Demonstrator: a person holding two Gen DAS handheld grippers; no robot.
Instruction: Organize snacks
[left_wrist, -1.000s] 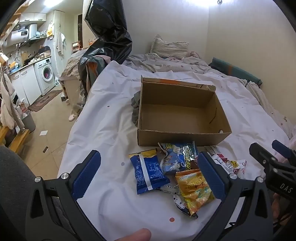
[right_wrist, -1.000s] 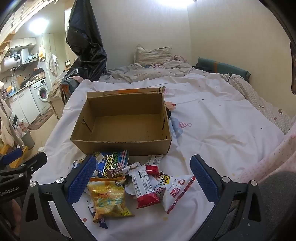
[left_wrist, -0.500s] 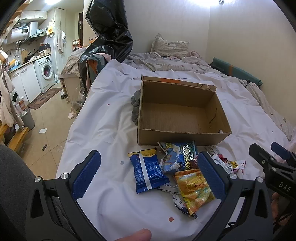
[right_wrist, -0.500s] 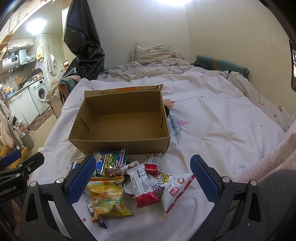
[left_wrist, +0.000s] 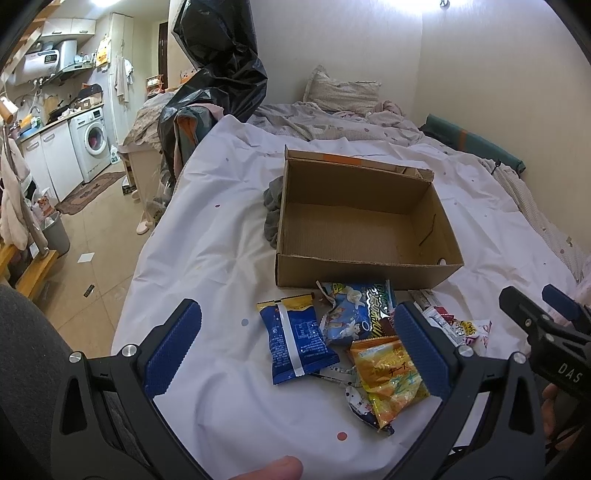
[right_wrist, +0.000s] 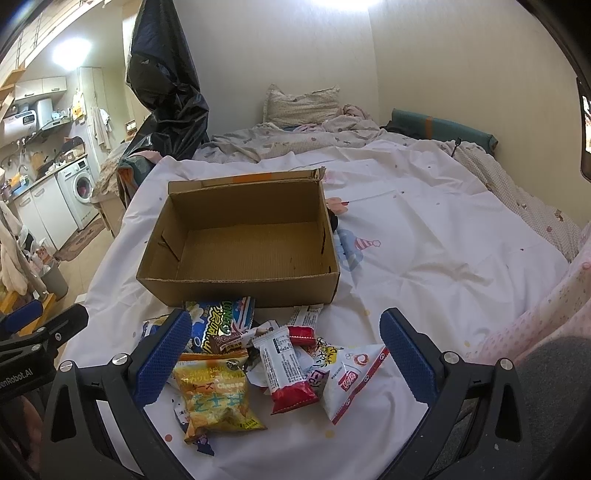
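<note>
An open, empty cardboard box (left_wrist: 365, 225) (right_wrist: 243, 240) sits on the white bed sheet. A pile of snack packets lies in front of it: a dark blue packet (left_wrist: 295, 343), a blue and yellow bag (left_wrist: 354, 314) (right_wrist: 221, 325), a yellow cheese bag (left_wrist: 388, 376) (right_wrist: 214, 398), a white and red bar (right_wrist: 288, 373) and a white pouch (right_wrist: 351, 380). My left gripper (left_wrist: 295, 350) is open and empty, above the dark blue packet. My right gripper (right_wrist: 284, 358) is open and empty, above the pile.
A grey cloth (left_wrist: 271, 214) lies by the box's left side. A black plastic bag (left_wrist: 218, 74) hangs at the bed's left edge. Rumpled bedding and a pillow (right_wrist: 299, 107) lie at the far end. The wall runs along the right.
Both grippers have barely shifted; the view has drifted slightly. Nothing was picked up or released.
</note>
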